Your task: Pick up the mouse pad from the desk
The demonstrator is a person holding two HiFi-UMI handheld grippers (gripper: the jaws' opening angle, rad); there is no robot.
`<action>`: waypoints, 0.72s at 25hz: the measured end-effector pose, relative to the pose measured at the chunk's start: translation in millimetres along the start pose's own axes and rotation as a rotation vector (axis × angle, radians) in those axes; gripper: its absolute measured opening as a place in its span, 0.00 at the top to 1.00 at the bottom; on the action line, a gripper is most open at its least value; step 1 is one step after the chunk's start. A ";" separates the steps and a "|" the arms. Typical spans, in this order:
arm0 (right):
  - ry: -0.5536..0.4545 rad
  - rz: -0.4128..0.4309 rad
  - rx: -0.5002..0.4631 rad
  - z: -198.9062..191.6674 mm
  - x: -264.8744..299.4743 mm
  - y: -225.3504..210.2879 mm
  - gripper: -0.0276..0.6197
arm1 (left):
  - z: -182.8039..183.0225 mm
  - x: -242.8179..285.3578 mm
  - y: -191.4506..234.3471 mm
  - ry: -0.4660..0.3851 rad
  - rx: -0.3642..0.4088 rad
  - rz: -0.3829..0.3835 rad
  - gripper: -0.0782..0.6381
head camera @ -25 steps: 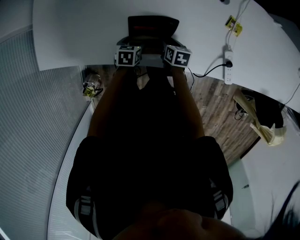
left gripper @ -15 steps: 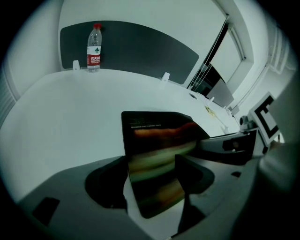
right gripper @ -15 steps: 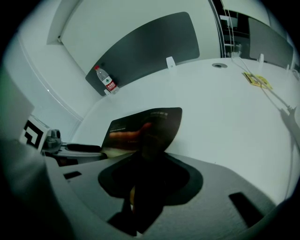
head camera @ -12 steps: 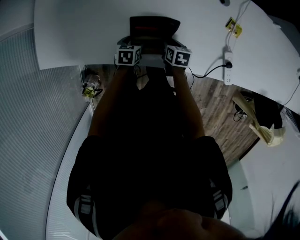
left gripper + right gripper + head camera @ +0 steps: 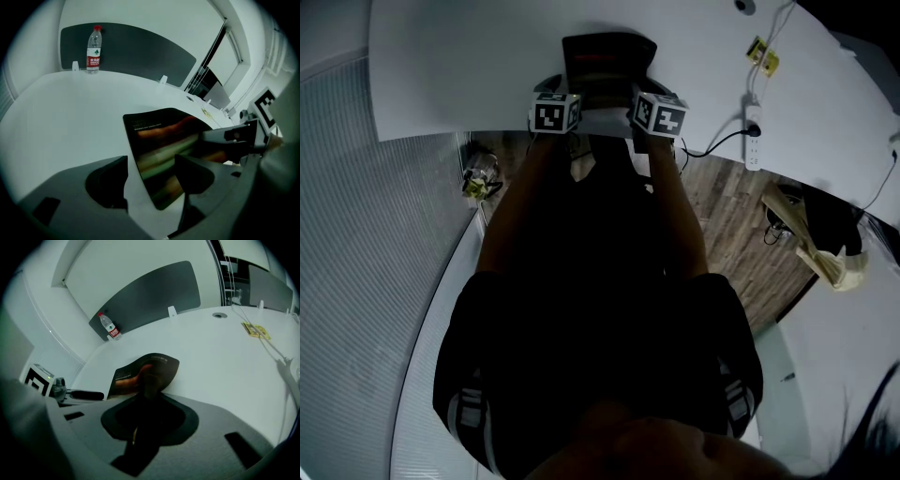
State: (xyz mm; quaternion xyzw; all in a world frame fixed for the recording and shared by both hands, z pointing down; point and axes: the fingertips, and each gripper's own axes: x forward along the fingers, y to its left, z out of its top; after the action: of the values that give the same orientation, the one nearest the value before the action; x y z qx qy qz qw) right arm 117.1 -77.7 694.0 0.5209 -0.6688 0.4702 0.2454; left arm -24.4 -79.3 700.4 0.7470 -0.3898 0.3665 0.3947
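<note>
Mouse pad [image 5: 609, 56]: just one, dark with a streaky coloured print. It lies on the white desk [image 5: 459, 66] close to the near edge, right in front of my two grippers. My right gripper [image 5: 149, 379] has just been closing its jaws, and their tips now meet on the pad's near edge, which sits between them. My left gripper [image 5: 151, 174] has its two jaws standing well apart. The pad's near corner lies flat between them, not clamped. In the left gripper view, one finger of the right gripper reaches onto the pad's right side. One water bottle [image 5: 94, 49] stands upright at the far side of the desk, against one dark partition panel [image 5: 140, 54]. One power strip [image 5: 753, 127] and one yellow tag [image 5: 764, 52] lie well off to my right
</note>
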 end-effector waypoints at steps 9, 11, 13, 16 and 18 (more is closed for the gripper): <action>-0.050 0.002 -0.019 16.1 -20.6 6.3 0.86 | 10.3 -23.9 -5.5 -0.053 -0.003 -0.027 0.66; -0.057 0.002 -0.022 18.4 -24.5 8.2 0.87 | 14.8 -29.2 -5.6 -0.069 -0.004 -0.028 0.70; -0.064 0.002 -0.031 21.0 -28.4 10.6 0.87 | 17.8 -32.9 -5.0 -0.077 -0.004 -0.028 0.74; -0.073 0.006 -0.041 24.1 -33.7 14.4 0.87 | 21.7 -37.9 -3.3 -0.085 0.000 -0.014 0.83; -0.079 0.009 -0.046 26.2 -38.1 16.1 0.87 | 25.6 -41.8 -3.7 -0.098 -0.001 -0.009 0.85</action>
State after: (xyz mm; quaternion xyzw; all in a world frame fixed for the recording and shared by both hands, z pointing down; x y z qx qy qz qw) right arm 119.2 -82.9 645.4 0.5305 -0.6910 0.4347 0.2286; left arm -32.9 -88.0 652.8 0.7655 -0.4057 0.3274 0.3772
